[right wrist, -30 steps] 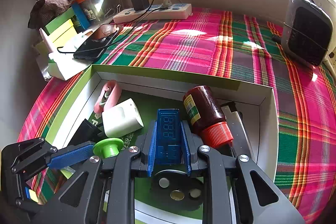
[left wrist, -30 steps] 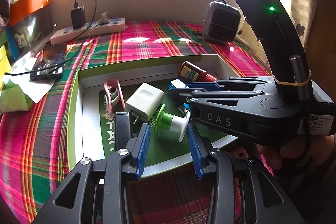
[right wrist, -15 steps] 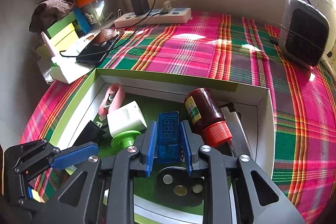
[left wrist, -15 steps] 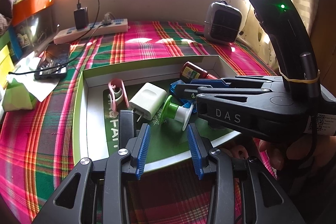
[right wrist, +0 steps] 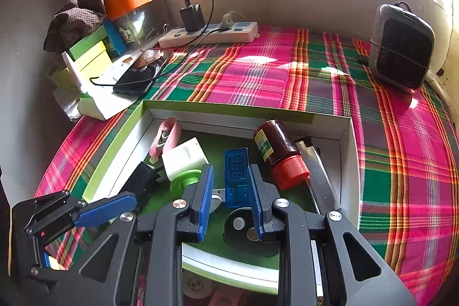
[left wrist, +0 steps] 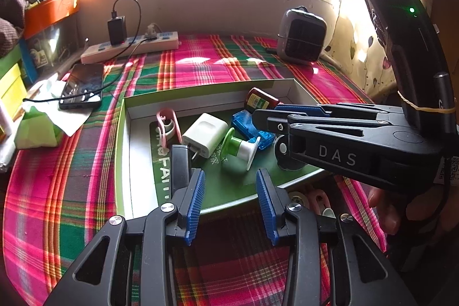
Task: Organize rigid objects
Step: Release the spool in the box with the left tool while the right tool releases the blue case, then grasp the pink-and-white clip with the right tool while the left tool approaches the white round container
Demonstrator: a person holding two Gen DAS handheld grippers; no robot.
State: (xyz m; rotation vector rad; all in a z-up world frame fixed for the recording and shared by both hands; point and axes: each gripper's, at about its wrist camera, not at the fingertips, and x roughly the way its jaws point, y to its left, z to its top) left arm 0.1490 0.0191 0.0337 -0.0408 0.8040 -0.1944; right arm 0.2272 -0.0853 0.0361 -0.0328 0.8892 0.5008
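A green-rimmed box lid [left wrist: 123, 139] [right wrist: 114, 145] on the plaid cloth holds a white charger [left wrist: 205, 133] [right wrist: 185, 158], a green-and-white spool [left wrist: 239, 148] [right wrist: 185, 182], a pink clip [left wrist: 167, 123] [right wrist: 166, 138], a dark red bottle with a red cap [right wrist: 279, 154] [left wrist: 259, 100], a black block [left wrist: 179, 165] [right wrist: 143, 179] and a blue meter [right wrist: 236, 174] [left wrist: 249, 128]. My right gripper [right wrist: 231, 201] [left wrist: 258, 113] is open over the box, and the blue meter lies loose between its fingers. My left gripper [left wrist: 229, 202] is open and empty at the box's near edge.
A power strip [left wrist: 129, 46] with a black charger, a phone [left wrist: 81, 86] on a cable and a small heater [left wrist: 301, 37] stand behind the box. Coloured boxes and tissue [left wrist: 37, 122] lie at the left. A metal strip [right wrist: 317, 174] lies along the box's right wall.
My right gripper has opened and let go of the blue meter, which now lies in the box. Both grippers have pulled back from the box a little.
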